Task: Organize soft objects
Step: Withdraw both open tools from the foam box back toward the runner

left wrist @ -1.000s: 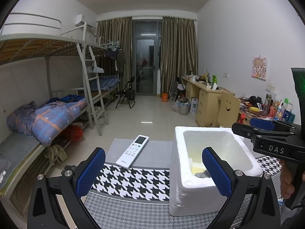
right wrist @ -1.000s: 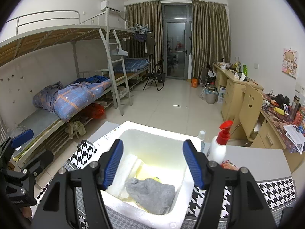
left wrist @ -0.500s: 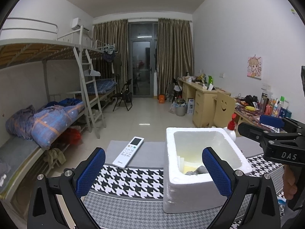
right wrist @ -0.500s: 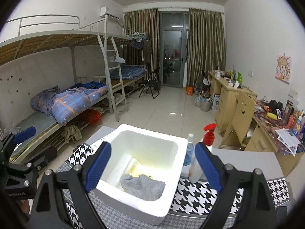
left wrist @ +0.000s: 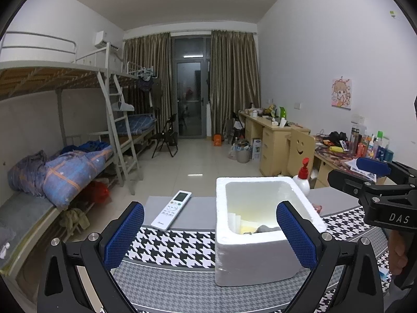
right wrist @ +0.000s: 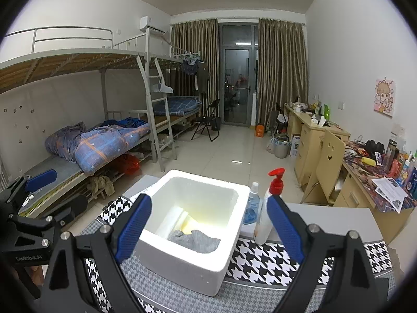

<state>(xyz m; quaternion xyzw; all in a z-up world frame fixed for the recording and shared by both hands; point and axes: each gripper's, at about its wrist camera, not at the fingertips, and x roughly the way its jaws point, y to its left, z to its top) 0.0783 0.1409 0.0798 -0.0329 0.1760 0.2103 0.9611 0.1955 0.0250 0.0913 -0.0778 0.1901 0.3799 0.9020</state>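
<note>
A white foam box (left wrist: 263, 250) stands on the houndstooth-cloth table (left wrist: 172, 245); it also shows in the right wrist view (right wrist: 182, 258). Inside lie a grey soft cloth (right wrist: 194, 240), partly visible in the left wrist view (left wrist: 268, 228), and something yellow (right wrist: 189, 225). My left gripper (left wrist: 208, 237) is open and empty, held back from the box and left of it. My right gripper (right wrist: 209, 230) is open and empty, held back above the box's near side. Each gripper shows at the edge of the other's view.
A white remote (left wrist: 172, 210) lies on the table left of the box. A red-capped pump bottle (right wrist: 268, 208) and a small clear bottle (right wrist: 252, 203) stand right of the box. Bunk beds line the left wall, desks and a chair the right.
Both grippers have drawn back and up from the box, so it looks smaller and farther. The right gripper's jaws have opened wider. The cloth stays in the box.
</note>
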